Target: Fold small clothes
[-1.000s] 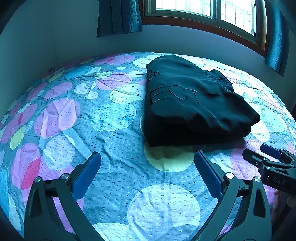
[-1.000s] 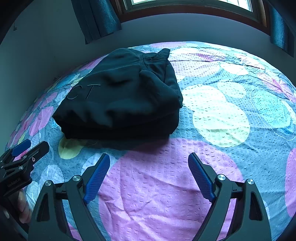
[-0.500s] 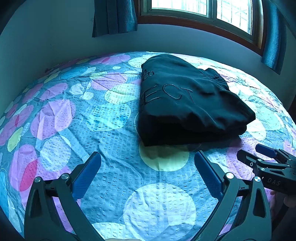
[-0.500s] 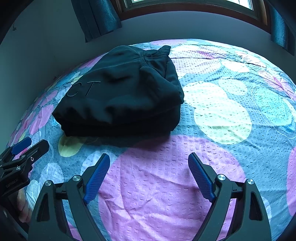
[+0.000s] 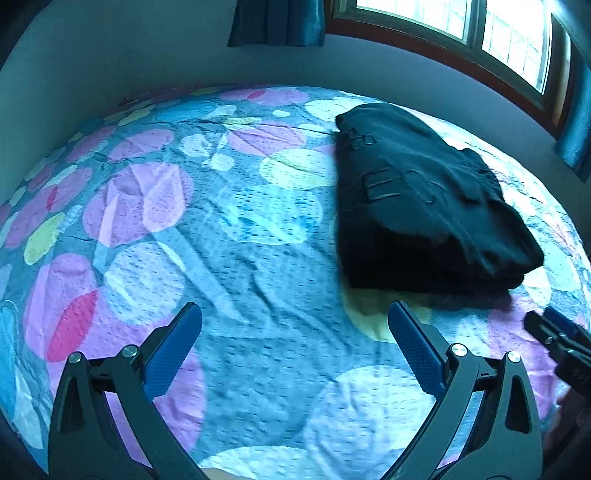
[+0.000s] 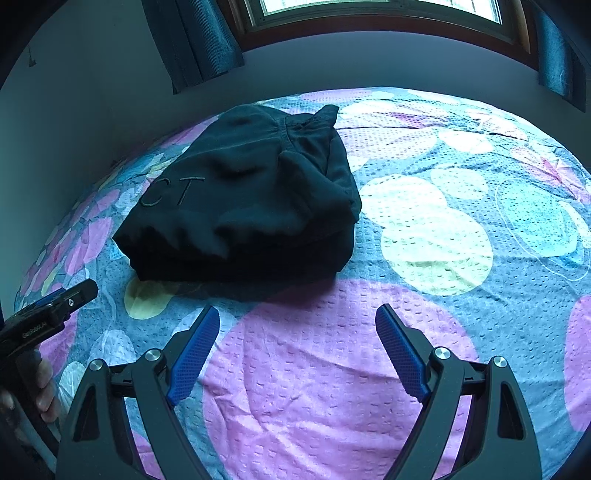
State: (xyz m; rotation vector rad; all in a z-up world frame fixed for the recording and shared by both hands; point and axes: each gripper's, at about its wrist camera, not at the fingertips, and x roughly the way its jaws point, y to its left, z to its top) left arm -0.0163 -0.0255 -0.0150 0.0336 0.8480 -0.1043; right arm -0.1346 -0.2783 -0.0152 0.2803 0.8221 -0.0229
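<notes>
From the left wrist camera we see the left gripper (image 5: pixel 294 347) low over the bedspread (image 5: pixel 236 236), its 2 blue-padded fingers (image 5: pixel 173 354) spread wide with nothing between them. The black garment (image 5: pixel 424 206) lies folded in a thick stack on the bedspread, ahead and to the right of this gripper and apart from it; raised lettering shows on its top face, though the frame is blurred and we cannot read it fully. At the right edge the tip of the right gripper (image 5: pixel 554 336) pokes in near the stack's front corner. A window (image 5: pixel 461 22) and a dark curtain (image 5: pixel 277 22) sit above the wall behind the bed. From the right wrist camera, the right gripper (image 6: pixel 297 350) also hovers with its 2 fingers (image 6: pixel 194 354) wide apart and empty, over a large pink circle of the bedspread (image 6: pixel 443 229). The black garment (image 6: pixel 243 199) rests ahead and slightly left, with the letters "CT" visible on top. The left gripper (image 6: pixel 62 302) enters at the left edge, beside the stack's near corner
</notes>
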